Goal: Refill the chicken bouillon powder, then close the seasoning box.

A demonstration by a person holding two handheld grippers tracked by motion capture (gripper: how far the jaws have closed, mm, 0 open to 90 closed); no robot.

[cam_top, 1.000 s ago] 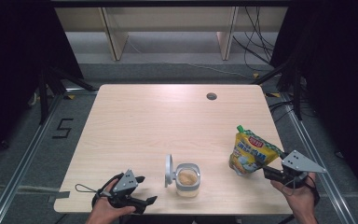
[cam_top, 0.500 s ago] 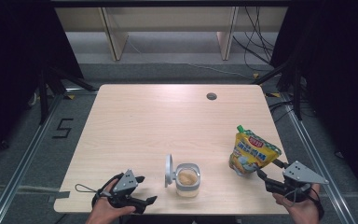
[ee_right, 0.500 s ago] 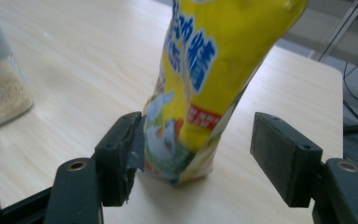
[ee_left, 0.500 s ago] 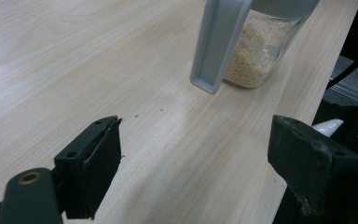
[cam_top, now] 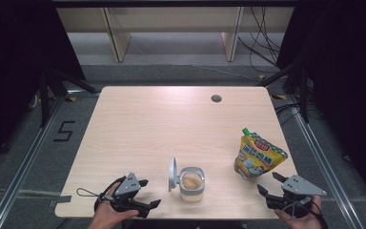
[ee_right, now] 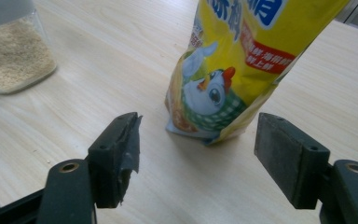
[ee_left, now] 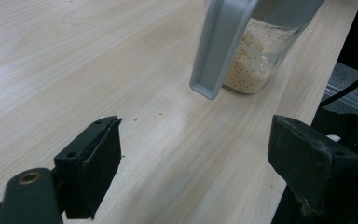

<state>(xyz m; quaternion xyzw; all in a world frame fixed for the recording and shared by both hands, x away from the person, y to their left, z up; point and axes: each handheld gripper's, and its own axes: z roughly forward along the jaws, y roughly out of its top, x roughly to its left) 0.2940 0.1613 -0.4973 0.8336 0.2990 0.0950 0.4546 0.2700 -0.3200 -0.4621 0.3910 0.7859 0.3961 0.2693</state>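
Observation:
A yellow printed pouch (cam_top: 257, 155) stands upright at the table's near right. My right gripper (cam_top: 267, 182) sits just in front of it, apart from it. Its jaws have just been opening and nothing is between them. In the right gripper view the pouch (ee_right: 242, 60) stands beyond the open gripper (ee_right: 198, 144). A clear container (cam_top: 191, 182) of pale grains stands at the near middle, its grey lid (cam_top: 172, 174) flipped open to the left. My left gripper (cam_top: 151, 192) rests open to its left. The left gripper view has the container (ee_left: 256, 60) and lid (ee_left: 219, 46) ahead of that gripper (ee_left: 193, 154).
The wooden table (cam_top: 171, 124) has a round cable hole (cam_top: 216, 98) at its far right. Both hands hold the grippers at the table's near edge. Shelving and cables lie on the floor beyond the far edge.
My right gripper has let go of the pouch and drawn back toward the near edge, jaws wider. The pouch stays standing. The left gripper has not moved.

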